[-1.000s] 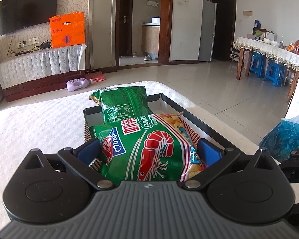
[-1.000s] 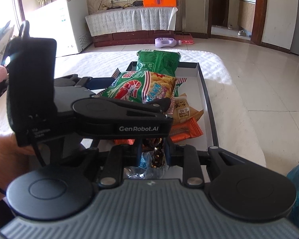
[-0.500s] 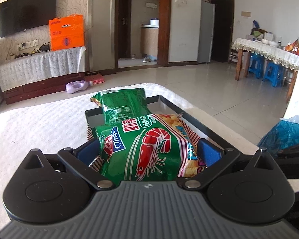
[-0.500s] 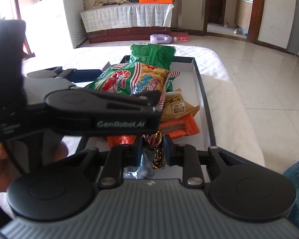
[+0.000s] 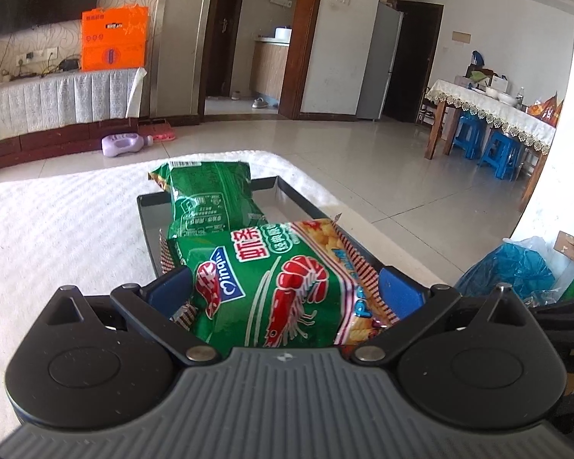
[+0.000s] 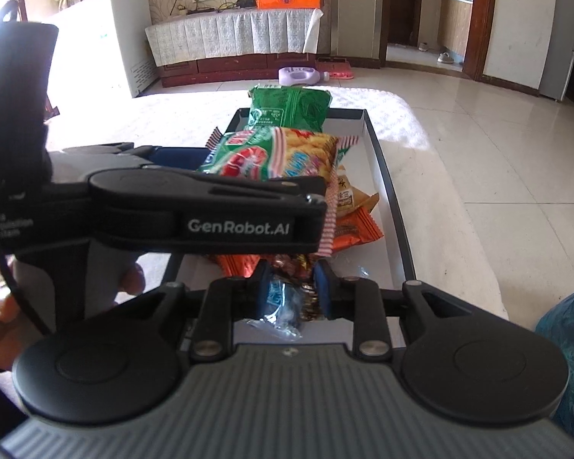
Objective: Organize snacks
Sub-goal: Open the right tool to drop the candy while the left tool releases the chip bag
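Behind our left gripper (image 5: 285,290), clamped on the prawn cracker bag (image 5: 287,287), the tray (image 6: 386,176) is half hidden, while our right gripper (image 6: 291,287), just easing apart, straddles small wrapped sweets (image 6: 283,298).

Right wrist view: left gripper (image 6: 260,206) body blocks the tray's (image 6: 388,187) left side and the near part of the shrimp chip bag (image 6: 283,155). Orange packets (image 6: 354,227) partly covered. Small wrapped candies (image 6: 287,298) between right gripper (image 6: 289,287) pads: labels unreadable. Hand (image 6: 0,306) cut off at frame edge.
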### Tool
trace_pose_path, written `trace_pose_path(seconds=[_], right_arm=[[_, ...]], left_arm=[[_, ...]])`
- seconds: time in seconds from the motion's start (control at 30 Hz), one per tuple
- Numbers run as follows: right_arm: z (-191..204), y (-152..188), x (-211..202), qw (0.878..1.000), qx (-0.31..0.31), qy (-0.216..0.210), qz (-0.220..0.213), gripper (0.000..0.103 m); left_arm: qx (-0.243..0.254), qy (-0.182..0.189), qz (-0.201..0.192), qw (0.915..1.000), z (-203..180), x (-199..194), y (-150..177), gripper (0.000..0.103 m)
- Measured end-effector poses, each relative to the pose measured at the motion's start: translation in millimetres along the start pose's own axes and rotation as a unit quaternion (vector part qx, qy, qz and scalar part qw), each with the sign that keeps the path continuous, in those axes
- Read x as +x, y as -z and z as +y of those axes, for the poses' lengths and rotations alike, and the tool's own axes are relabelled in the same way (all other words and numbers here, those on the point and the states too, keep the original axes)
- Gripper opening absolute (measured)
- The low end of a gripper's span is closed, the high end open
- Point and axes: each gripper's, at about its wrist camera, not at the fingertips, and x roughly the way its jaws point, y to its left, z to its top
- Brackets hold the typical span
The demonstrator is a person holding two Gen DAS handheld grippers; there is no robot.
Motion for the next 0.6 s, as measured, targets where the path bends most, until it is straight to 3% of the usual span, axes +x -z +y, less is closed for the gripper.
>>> trace_pose_path(seconds=[0.2,0.6], right_arm=[[4.5,5.6,-14.0,1.0,0.006,0.004,-0.013,0.03],[6.1,19.7,-31.2,0.999,0.029,0.006,-0.034,0.03]], left_arm=[[0.029,-0.005,-0.013,0.9995,-17.5,-19.9,5.0,0.103],[0.04,-0.038,-0.019,0.9983,-27.5,-60.1,18.9,0.103]])
